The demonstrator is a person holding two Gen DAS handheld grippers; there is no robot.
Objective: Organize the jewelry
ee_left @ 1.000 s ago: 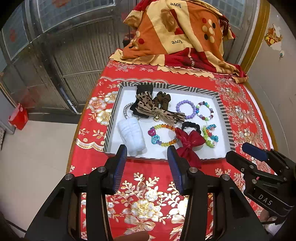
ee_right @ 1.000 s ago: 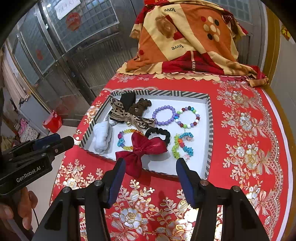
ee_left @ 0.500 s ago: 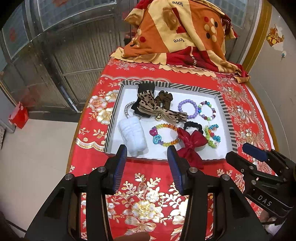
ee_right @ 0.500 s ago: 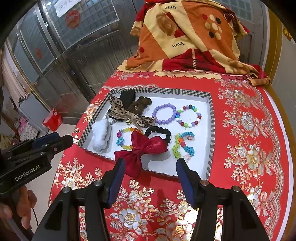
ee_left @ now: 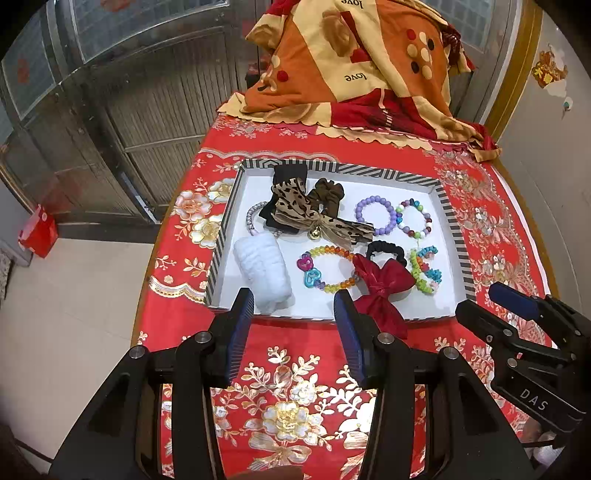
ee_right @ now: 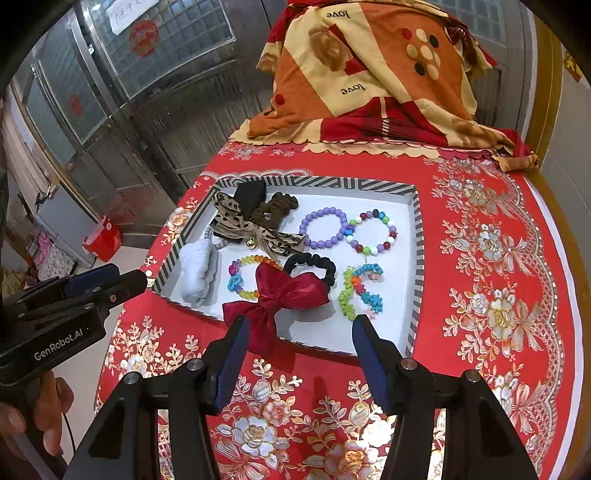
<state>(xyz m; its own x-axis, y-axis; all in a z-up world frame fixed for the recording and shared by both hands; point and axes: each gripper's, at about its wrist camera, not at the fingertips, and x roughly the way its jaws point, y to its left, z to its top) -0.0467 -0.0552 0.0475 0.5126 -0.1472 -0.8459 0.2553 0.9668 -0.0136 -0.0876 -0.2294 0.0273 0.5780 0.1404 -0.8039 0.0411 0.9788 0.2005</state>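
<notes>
Both tongs hover spread and empty: left gripper (ee_left: 293,306), right gripper (ee_right: 299,330). Sorting looks nearly finished; the red bow (ee_right: 282,295) overhangs the tray (ee_right: 416,258) near edge.

Glossy satin red bow (ee_left: 380,284)

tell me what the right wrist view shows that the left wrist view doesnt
Only the right wrist view shows the person's hand under the left gripper's handle, a paper notice on the glass door, and a white cabinet beyond the table.

Only the left wrist view shows a red and gold wall decoration on the right.

Both show the striped tray of bracelets and hair ties, the red bow hanging over its near rim, the orange blanket, and both grippers with open, empty jaws.
</notes>
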